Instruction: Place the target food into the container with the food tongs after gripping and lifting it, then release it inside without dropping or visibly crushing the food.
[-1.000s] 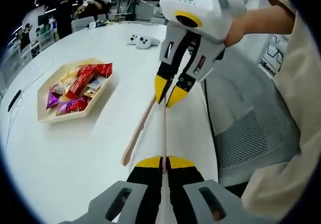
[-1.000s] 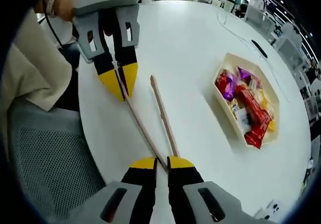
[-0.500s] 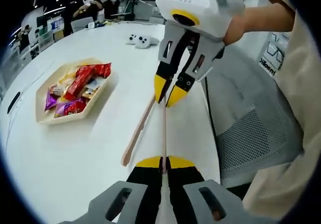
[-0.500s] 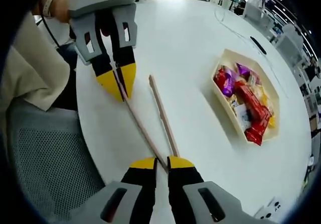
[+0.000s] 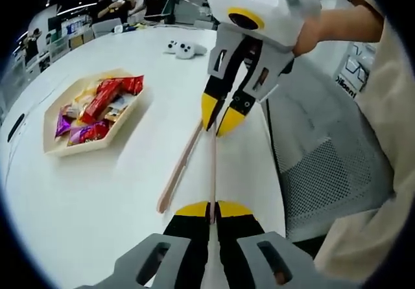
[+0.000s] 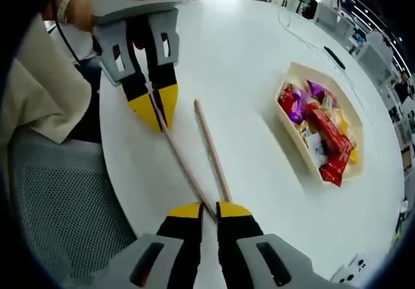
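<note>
1. Snack packets [image 5: 97, 107] sit piled in a pale tray [image 5: 55, 148], out on the white worktop [image 5: 97, 198], well apart from the tongs.
2. Wooden tongs [image 5: 212, 166] are held low over the worktop; one arm is pinched at both ends, the other arm [image 5: 178, 169] hangs free.
3. Left hand-held gripper [image 5: 212, 209] is clamped tight on one end of that arm; right hand-held gripper [image 6: 209, 210] is clamped on the other end.
4. Step looks like readying the tongs; no food is gripped yet.
5. Next move probably needs a working hold on both tong arms, then a reach to the tray.
6. Green lettering on the right hand-held gripper's casing is too small to read.
</note>
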Motion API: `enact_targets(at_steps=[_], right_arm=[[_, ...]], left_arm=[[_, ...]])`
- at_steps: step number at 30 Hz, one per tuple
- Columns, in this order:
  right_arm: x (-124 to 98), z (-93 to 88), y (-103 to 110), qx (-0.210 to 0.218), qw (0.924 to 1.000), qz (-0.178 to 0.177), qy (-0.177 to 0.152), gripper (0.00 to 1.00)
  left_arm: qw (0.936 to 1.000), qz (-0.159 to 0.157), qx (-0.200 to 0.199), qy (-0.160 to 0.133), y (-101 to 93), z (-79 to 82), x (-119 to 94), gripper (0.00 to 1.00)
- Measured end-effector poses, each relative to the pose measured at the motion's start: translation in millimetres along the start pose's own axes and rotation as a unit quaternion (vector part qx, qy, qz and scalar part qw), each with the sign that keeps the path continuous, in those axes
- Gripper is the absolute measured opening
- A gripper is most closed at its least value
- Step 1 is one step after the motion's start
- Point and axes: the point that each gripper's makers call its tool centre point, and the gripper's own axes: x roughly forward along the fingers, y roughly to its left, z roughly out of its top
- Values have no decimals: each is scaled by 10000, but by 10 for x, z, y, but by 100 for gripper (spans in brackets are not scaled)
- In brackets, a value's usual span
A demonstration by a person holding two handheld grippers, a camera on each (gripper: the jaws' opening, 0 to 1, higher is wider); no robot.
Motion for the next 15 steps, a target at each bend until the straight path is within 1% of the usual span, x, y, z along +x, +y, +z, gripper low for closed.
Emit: enact_targets(at_steps=[7,15], right_arm=[[14,8,-29,30,10000,-67,-4,7],[32,-19,1,56,10000,-33,38,7]], left_arm=[[10000,38,-17,12,17,-6,12,1],[10000,33,10,53,10,-20,37,1]])
